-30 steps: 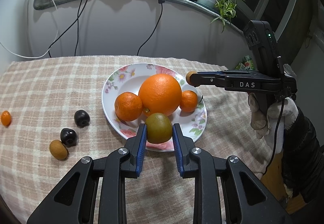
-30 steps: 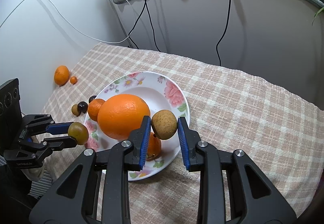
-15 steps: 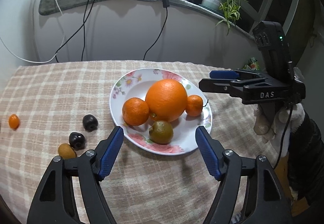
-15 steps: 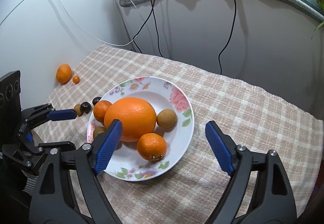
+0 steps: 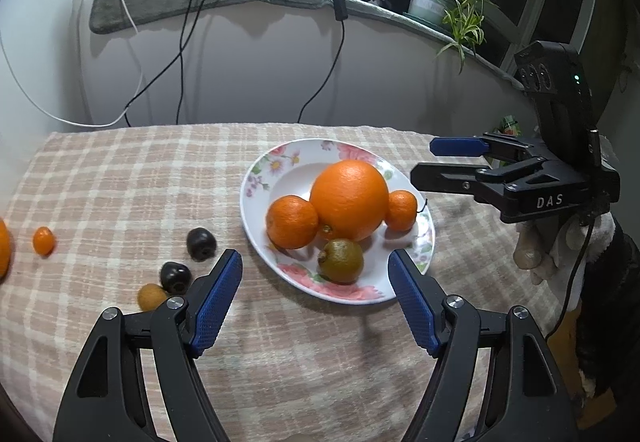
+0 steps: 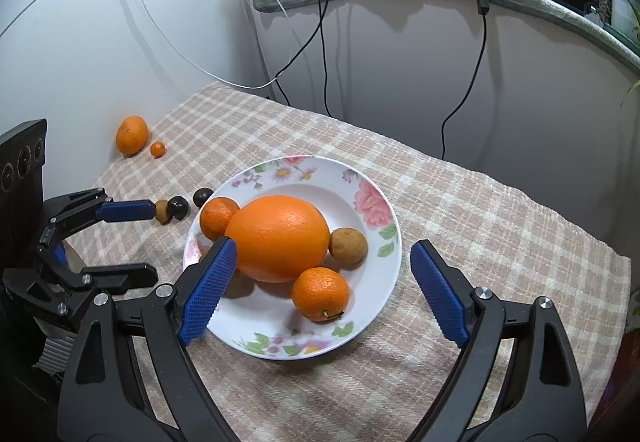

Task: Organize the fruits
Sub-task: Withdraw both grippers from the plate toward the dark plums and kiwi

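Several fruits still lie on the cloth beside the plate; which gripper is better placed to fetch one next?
Left, probably. The left gripper is open and empty, the dark fruits just beside its finger; the right gripper, jaws opening, hangs over the plate.

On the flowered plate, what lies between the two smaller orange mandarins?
In the left wrist view, the big round orange lies between the two mandarins on the flowered plate, touching both.
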### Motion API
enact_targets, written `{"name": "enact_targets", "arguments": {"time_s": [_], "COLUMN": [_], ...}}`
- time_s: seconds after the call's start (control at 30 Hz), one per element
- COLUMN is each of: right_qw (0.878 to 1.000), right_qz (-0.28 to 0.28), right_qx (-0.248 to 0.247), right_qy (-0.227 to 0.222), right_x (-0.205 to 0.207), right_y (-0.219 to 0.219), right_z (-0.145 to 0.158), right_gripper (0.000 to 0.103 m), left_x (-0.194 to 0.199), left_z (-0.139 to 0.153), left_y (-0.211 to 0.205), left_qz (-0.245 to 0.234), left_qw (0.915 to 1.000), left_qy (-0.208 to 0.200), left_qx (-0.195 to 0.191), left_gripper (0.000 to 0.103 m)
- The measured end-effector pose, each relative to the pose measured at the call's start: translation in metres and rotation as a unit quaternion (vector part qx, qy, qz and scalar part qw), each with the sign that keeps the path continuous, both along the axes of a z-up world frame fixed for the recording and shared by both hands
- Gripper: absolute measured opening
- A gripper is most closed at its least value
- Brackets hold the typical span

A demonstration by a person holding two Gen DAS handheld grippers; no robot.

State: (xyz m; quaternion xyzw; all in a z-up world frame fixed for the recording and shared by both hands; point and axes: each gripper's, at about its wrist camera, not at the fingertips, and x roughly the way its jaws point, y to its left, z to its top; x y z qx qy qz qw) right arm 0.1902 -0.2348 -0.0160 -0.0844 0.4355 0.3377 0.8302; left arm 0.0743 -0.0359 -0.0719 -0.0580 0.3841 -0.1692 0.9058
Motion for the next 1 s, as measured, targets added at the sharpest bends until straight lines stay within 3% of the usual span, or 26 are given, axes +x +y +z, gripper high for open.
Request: {"name": "enact_targets", "arguments": {"time_s": [0.53, 0.9, 1.0], "right_qw": [0.998, 0.995, 0.993], "right_qz": [0.047, 0.095, 0.112], "right_qx": [-0.017, -0.014, -0.020], "right_qy": [-0.044, -0.024, -0.022], "right_x": [-0.019, -0.018, -0.020], "right_y": [0.043, 0.080, 0.092], "right_z": [0.013, 0.016, 0.014], "right_gripper": [0.091, 0.091, 0.091], "left_x": [-0.013, -0.021, -0.021], "left_z": [-0.002, -0.012, -0.015], "left_y": [0.050, 0.074, 0.077], "left_qz": [0.044, 0.063, 0.062], "left_qw": [0.9990, 0.9980, 0.9980], "left_qy": [-0.003, 0.004, 0.008], "left_qx": [0.001, 0.011, 0.012], "left_gripper": [0.076, 0.073, 0.067]}}
